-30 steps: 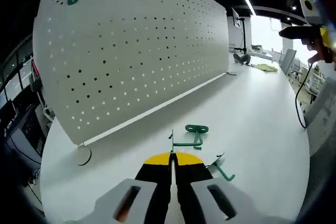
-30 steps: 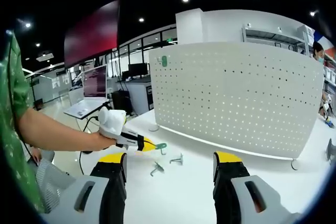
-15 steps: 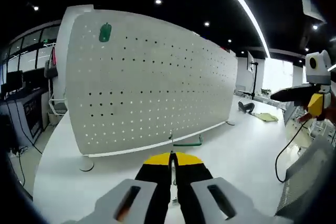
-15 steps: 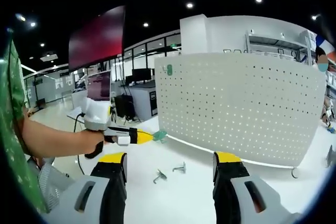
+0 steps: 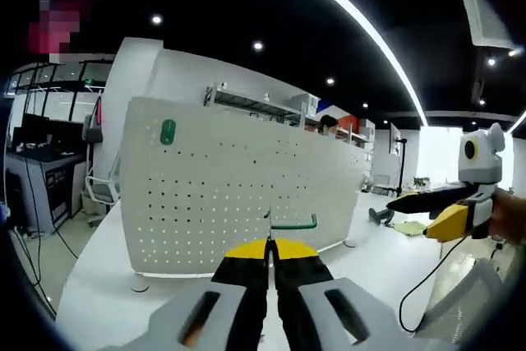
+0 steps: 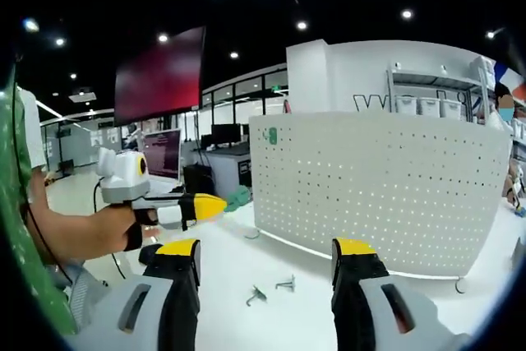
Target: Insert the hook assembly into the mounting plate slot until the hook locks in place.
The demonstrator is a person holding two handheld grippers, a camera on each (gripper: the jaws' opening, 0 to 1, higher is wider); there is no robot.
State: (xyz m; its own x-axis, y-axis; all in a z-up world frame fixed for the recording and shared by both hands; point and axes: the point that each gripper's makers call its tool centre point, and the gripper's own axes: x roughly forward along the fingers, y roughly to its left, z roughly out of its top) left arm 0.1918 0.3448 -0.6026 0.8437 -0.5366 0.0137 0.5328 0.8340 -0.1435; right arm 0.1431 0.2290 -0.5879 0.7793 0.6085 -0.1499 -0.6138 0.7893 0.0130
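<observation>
My left gripper [image 5: 269,246] is shut on a green hook [image 5: 292,223], held in the air in front of the white pegboard [image 5: 246,195]. The right gripper view shows that same left gripper [image 6: 203,205] with the green hook [image 6: 238,197] at its tip, left of the pegboard [image 6: 386,195] and apart from it. One green hook [image 5: 168,131] hangs at the board's upper left corner [image 6: 270,135]. My right gripper [image 6: 265,256] stands open with nothing between its fingers; it also shows at the right [image 5: 421,211]. Two more hooks [image 6: 256,294] [image 6: 287,284] lie on the white table [image 6: 222,252].
A person's arm [image 6: 74,236] holds the left gripper at the left. A cable [image 5: 427,277] hangs below the right gripper. Behind the board are shelves [image 6: 436,104], a red screen [image 6: 160,76] and desks with monitors [image 6: 164,154].
My left gripper has risen from the table with the green hook in it, up to the pegboard's height. Both views have tilted upward. The right gripper stays open.
</observation>
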